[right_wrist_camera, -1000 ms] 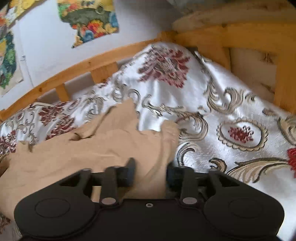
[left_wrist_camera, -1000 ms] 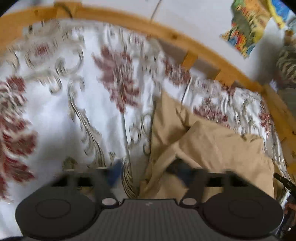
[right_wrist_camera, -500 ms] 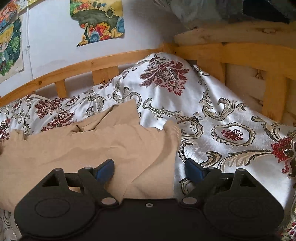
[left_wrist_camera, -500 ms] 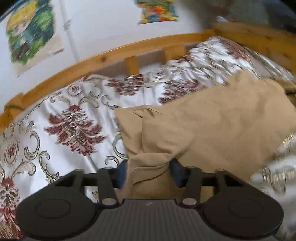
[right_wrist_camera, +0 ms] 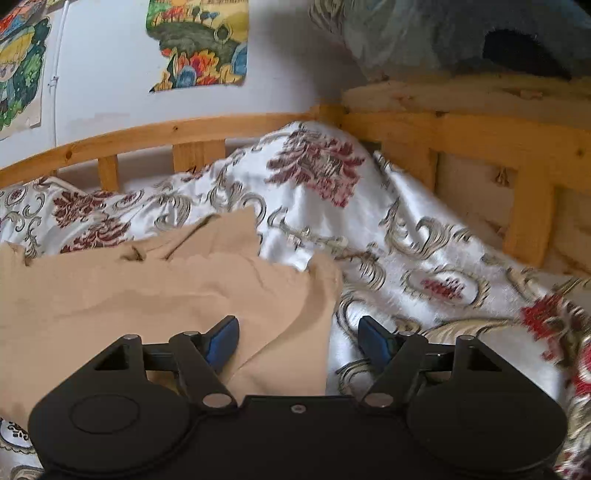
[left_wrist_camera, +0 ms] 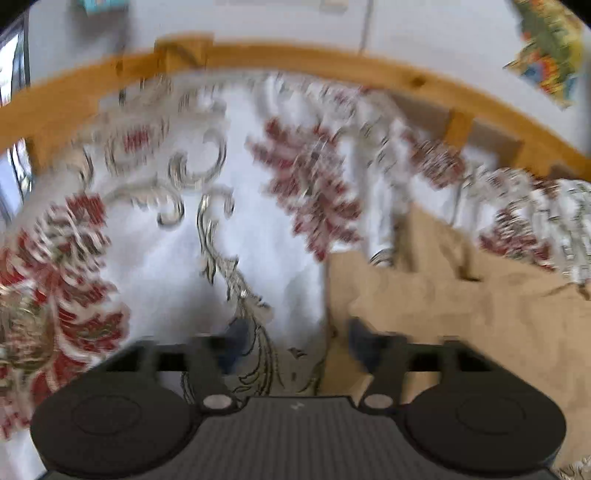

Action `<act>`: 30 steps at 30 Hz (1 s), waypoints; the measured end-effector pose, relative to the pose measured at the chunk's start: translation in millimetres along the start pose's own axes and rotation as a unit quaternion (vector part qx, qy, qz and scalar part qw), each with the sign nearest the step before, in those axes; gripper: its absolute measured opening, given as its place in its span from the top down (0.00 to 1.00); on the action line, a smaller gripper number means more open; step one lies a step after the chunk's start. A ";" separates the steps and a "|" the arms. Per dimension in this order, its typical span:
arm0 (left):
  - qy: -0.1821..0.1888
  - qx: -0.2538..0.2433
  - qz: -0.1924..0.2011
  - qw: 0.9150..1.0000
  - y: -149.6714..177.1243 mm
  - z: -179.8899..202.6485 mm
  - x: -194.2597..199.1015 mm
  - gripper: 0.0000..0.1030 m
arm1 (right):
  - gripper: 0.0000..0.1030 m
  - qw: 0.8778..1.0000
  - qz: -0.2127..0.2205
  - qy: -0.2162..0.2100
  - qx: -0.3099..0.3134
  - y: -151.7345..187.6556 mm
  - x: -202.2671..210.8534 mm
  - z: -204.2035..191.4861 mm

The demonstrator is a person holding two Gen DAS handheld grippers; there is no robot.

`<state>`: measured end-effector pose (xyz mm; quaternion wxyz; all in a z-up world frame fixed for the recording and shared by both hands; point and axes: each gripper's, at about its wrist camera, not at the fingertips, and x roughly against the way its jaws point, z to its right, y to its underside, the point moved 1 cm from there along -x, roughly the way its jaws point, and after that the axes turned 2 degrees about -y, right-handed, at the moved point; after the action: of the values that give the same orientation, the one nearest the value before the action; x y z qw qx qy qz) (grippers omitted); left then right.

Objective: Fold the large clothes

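A tan garment [right_wrist_camera: 147, 291] lies folded on the white bedspread with red and grey flowers [right_wrist_camera: 424, 236]. My right gripper [right_wrist_camera: 297, 339] is open just above the garment's right edge, with nothing between its blue pads. In the blurred left wrist view the same garment [left_wrist_camera: 480, 314] lies at the right. My left gripper [left_wrist_camera: 295, 336] is open over the bedspread [left_wrist_camera: 177, 266] by the garment's left edge, its right finger over the cloth.
A wooden bed rail [right_wrist_camera: 155, 136] runs along the back and a wooden headboard [right_wrist_camera: 498, 140] stands at the right. Posters [right_wrist_camera: 199, 40] hang on the white wall. A blue-grey blanket [right_wrist_camera: 443, 33] lies on top of the headboard.
My left gripper has let go of the garment, opened and swung left over the bedspread. My right gripper, shut on the garment a second ago, has opened and stays in place.
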<state>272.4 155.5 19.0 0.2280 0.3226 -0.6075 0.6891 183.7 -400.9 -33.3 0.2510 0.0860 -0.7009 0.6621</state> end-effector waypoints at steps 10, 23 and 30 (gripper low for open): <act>0.091 -0.082 0.031 0.992 20.0 126.7 -7.9 0.21 | 0.08 0.987 0.032 -0.130 0.091 -35.2 -5.6 -119.9; 0.131 -0.100 0.040 0.986 56.5 104.5 -68.5 0.13 | 0.08 0.969 -0.013 -0.170 0.180 16.3 -63.5 -187.8; 0.135 -0.031 0.045 0.989 63.3 86.3 -26.1 0.04 | 0.05 0.975 -0.019 -0.162 0.148 -1.9 8.5 -137.2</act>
<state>260.1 62.6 -38.9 0.2866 0.1920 -0.6059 0.7169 209.9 -266.1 -28.0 0.1311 0.2417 -0.6244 0.7311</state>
